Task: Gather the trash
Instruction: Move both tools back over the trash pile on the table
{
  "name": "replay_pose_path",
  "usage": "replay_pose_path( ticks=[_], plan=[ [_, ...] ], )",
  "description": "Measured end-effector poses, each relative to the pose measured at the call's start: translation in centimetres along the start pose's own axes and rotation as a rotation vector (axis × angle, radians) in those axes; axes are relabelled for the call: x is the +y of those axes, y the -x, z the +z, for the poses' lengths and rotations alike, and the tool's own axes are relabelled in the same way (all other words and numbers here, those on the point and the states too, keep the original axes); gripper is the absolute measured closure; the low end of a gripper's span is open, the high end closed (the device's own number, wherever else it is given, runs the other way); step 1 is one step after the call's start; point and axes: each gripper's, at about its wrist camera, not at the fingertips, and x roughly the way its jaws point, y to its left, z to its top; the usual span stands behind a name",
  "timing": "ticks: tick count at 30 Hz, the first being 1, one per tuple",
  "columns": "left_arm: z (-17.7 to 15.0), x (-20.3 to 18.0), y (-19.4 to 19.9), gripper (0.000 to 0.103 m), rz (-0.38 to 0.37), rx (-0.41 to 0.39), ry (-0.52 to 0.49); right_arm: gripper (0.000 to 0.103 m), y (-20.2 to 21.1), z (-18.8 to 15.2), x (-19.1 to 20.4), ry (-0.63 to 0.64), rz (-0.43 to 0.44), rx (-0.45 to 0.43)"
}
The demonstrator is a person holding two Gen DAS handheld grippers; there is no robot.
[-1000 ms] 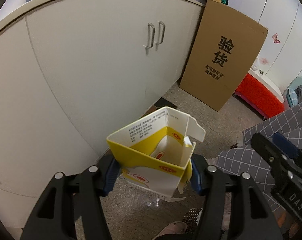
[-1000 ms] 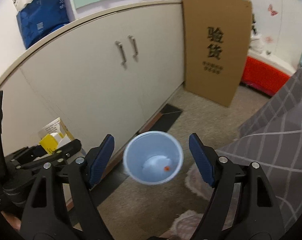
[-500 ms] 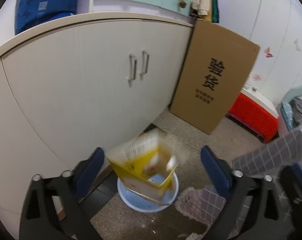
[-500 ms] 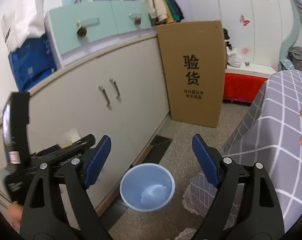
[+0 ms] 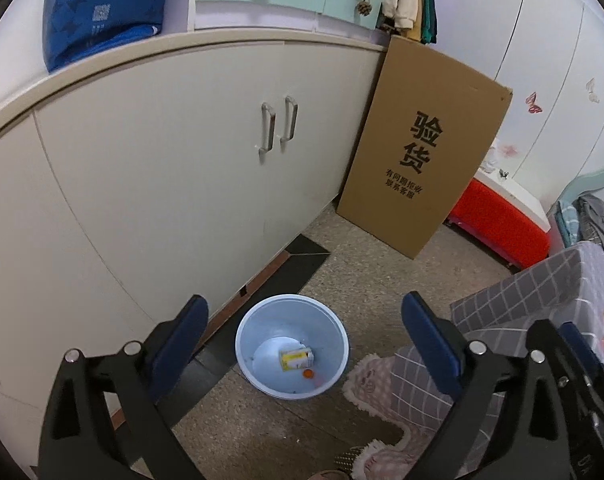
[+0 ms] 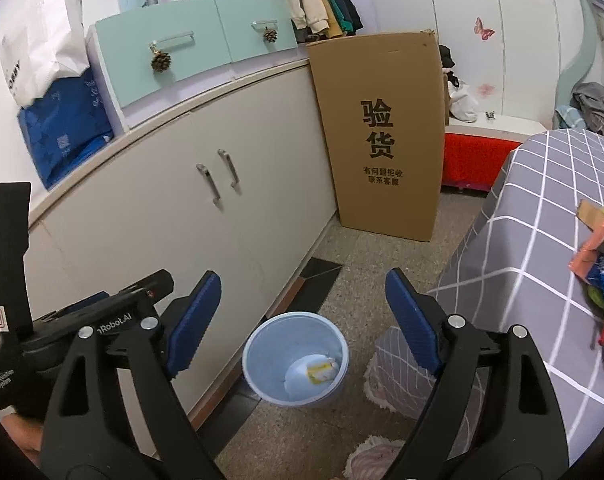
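Note:
A pale blue waste bin [image 5: 246, 332] [image 6: 254, 344] stands on the floor by the cabinet. Inside it lies the yellow and white carton [image 5: 296, 359] [image 6: 321, 372], with a small orange bit [image 5: 308, 374] beside it. My left gripper [image 5: 302, 340] hangs above the bin, open wide, with nothing between its blue pads. My right gripper [image 6: 302, 320] is open too and empty, also above the bin. The left gripper's black body [image 6: 82, 320] shows at the left of the right wrist view.
White cabinet doors [image 5: 162, 180] run along the left. A tall cardboard box [image 5: 417, 152] leans at the cabinet's end, a red bench [image 5: 497, 224] behind it. A grey checked cloth [image 6: 541, 240] covers a table at the right, with colourful wrappers [image 6: 601, 264] on it. A fluffy mat [image 5: 373, 376] lies beside the bin.
The left gripper opened and let go of the yellow carton, which fell into the bin. Both grippers rose, so the bin looks smaller and lower. The right jaws widened slightly.

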Motion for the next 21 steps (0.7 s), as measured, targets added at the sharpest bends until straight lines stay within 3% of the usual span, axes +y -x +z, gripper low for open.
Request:
replay_pose_path(
  ticks=[12,21],
  plan=[
    [-2.4,-2.8,7.5,0.008,-0.064,-0.026,0.016,0.019,8.5,0.1,-2.1,-0.048,-0.021,-0.088],
    [-5.3,-9.8,12.2,0.008,-0.148,-0.035,-0.099,0.019,15.6,-0.3,-7.8,-0.101,-0.110,-0.145]
  ],
)
